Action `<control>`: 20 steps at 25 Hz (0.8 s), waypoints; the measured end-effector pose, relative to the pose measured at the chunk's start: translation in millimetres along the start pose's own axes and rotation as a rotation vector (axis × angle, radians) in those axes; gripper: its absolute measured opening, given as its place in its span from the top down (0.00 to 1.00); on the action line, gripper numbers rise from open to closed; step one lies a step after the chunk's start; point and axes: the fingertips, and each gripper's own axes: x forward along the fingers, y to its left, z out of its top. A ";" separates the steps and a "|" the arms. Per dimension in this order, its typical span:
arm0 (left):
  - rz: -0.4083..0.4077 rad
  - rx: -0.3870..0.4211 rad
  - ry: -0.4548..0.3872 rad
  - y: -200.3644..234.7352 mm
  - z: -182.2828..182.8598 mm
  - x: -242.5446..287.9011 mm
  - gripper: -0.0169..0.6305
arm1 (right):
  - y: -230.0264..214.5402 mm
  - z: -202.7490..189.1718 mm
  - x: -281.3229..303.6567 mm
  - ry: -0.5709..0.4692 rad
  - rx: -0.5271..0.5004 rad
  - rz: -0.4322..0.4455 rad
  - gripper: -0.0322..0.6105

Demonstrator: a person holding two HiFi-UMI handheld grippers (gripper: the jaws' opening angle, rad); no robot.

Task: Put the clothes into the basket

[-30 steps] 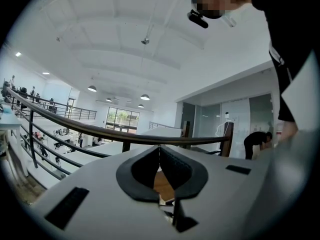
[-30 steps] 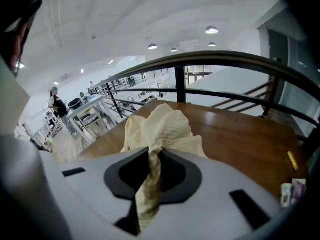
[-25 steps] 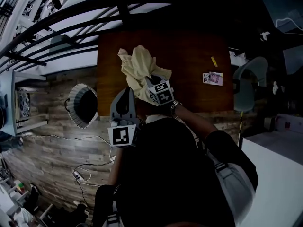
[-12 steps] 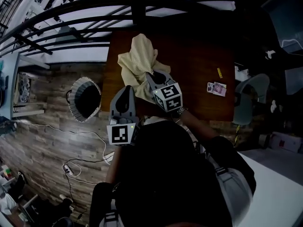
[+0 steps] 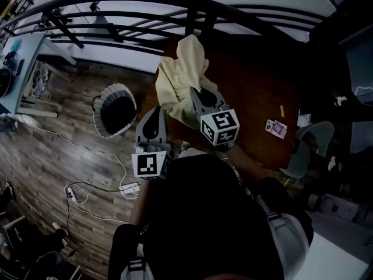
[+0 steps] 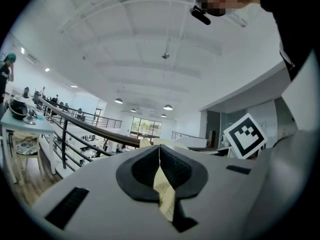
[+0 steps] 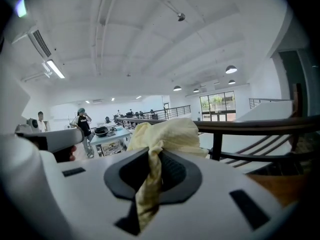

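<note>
A pale yellow cloth (image 5: 182,73) hangs bunched above the left end of the dark wooden table (image 5: 256,86). My right gripper (image 5: 197,95) is shut on it, with the fabric (image 7: 167,131) piled over the jaws (image 7: 154,160) and a strip trailing down between them. Just to its left, my left gripper (image 5: 155,113) is shut on a thin corner of the same cloth (image 6: 164,194), pinched between the dark pads (image 6: 172,166). The round basket (image 5: 116,88), dark inside, stands on the plank floor left of the table, below and left of the left gripper.
A dark railing (image 5: 116,22) runs across behind the table and basket. Small cards (image 5: 275,128) and a yellow item (image 5: 282,111) lie at the table's right end. A chair (image 5: 306,147) stands to the right. Cables and a power strip (image 5: 129,186) lie on the floor.
The cloth has come up off the table with the right gripper. Both grippers have swung left, and the basket now sits closer to the left gripper.
</note>
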 end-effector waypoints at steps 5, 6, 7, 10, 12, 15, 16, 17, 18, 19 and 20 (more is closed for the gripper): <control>0.035 0.018 -0.006 26.2 -1.1 -23.0 0.95 | 33.5 5.4 5.0 -0.012 -0.006 0.036 0.87; 0.044 0.017 -0.009 30.3 0.2 -27.7 0.95 | 41.1 7.3 6.1 -0.013 -0.008 0.047 0.87; 0.050 0.019 -0.012 34.8 1.8 -32.5 0.95 | 49.3 9.4 7.3 -0.015 -0.012 0.059 0.87; 0.074 0.018 -0.021 52.3 7.1 -45.7 0.95 | 76.9 19.1 14.2 -0.028 -0.027 0.095 0.87; 0.094 0.012 -0.024 65.9 10.0 -56.3 0.95 | 97.2 26.9 19.9 -0.038 -0.037 0.122 0.87; 0.121 0.004 -0.032 81.6 15.1 -74.6 0.95 | 126.4 36.6 24.2 -0.057 -0.046 0.161 0.87; 0.132 0.005 -0.034 87.7 15.2 -80.7 0.95 | 136.1 39.0 25.9 -0.060 -0.048 0.175 0.87; 0.143 0.004 -0.036 94.4 15.4 -86.8 0.95 | 145.9 40.7 28.3 -0.063 -0.050 0.187 0.87; 0.154 -0.002 -0.038 101.5 16.2 -92.7 0.95 | 156.0 41.9 31.1 -0.063 -0.051 0.199 0.87; 0.165 -0.011 -0.042 108.7 17.7 -98.7 0.95 | 166.3 42.6 34.1 -0.063 -0.052 0.211 0.87; 0.177 -0.018 -0.046 116.1 19.1 -104.7 0.95 | 176.8 43.2 37.3 -0.061 -0.054 0.223 0.87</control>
